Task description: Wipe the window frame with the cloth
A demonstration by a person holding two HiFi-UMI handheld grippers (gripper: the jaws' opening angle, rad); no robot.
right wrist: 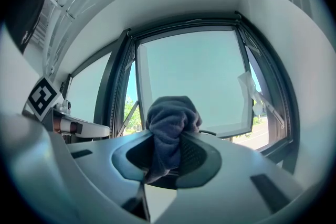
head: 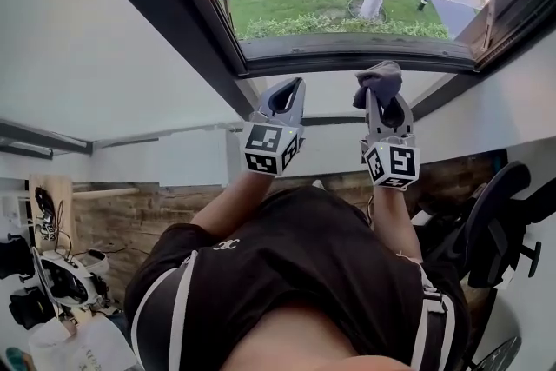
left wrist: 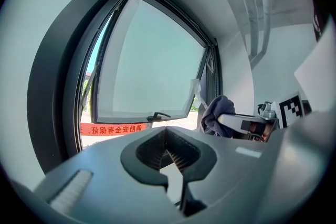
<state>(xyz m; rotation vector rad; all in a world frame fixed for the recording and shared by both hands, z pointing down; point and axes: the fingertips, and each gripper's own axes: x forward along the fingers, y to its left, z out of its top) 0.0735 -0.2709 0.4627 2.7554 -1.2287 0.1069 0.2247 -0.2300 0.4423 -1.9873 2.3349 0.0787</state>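
Between ribbed jaws of right hand-held gripper (right wrist: 167,139): bunched fuzzy grey cloth (right wrist: 172,115), clamped. Left hand-held gripper (left wrist: 167,136) narrow, tips meeting, empty.

Your head camera looks steeply down at the left gripper (head: 287,96) and right gripper (head: 383,100), with the window frame (head: 347,58) just beyond their tips. Each gripper camera rides close behind its own jaws, facing that same window, the other gripper off to its side.
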